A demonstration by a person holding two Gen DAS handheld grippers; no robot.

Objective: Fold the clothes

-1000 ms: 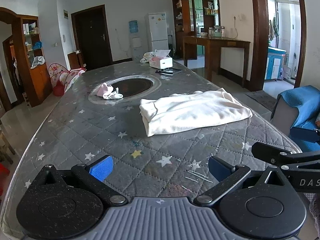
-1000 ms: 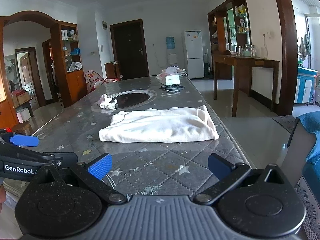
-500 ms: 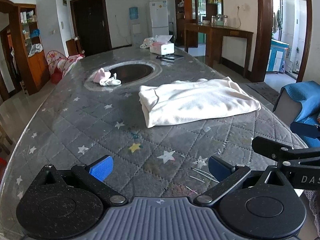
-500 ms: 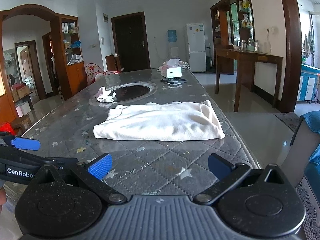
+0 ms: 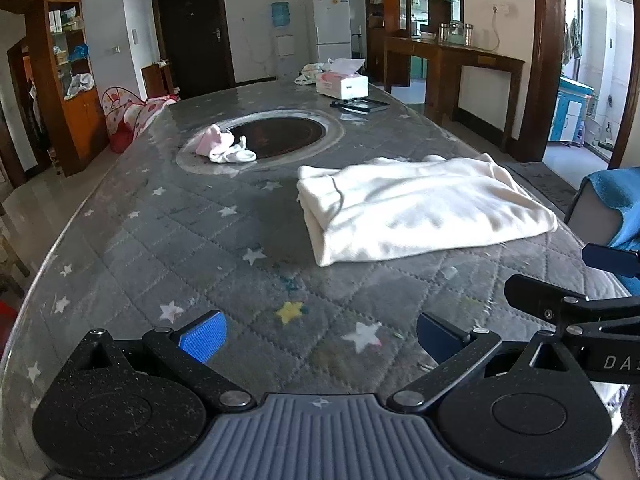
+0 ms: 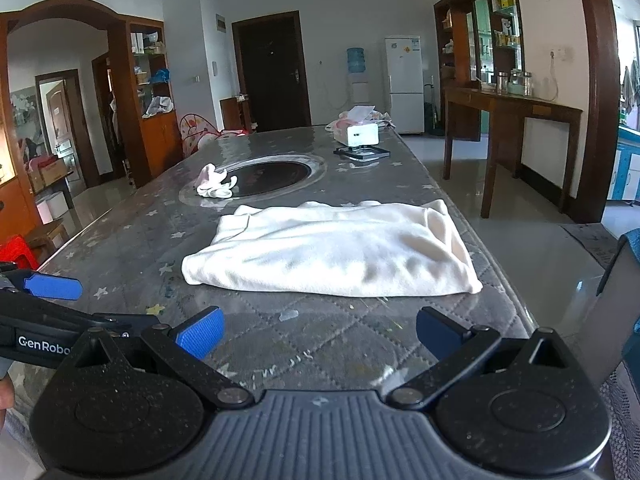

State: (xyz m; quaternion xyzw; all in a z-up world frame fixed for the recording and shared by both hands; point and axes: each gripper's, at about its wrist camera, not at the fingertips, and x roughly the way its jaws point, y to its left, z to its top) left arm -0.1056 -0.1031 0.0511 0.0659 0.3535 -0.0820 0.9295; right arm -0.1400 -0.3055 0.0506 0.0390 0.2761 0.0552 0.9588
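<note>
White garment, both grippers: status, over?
Left gripper open, empty. Right gripper open, empty. White garment lies partly folded on the table, untouched. Nothing between grippers and cloth.

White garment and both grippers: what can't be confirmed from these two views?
- White garment: layer count and any sleeves are hidden inside its own folds, in both views.
- Its far edge: hidden behind its own bulk, right wrist view.
- Right gripper: in the left wrist view, cut off by the right edge.
- Left gripper: in the right wrist view, cut off by the left edge.
- Tissue box print: too small to read.
</note>
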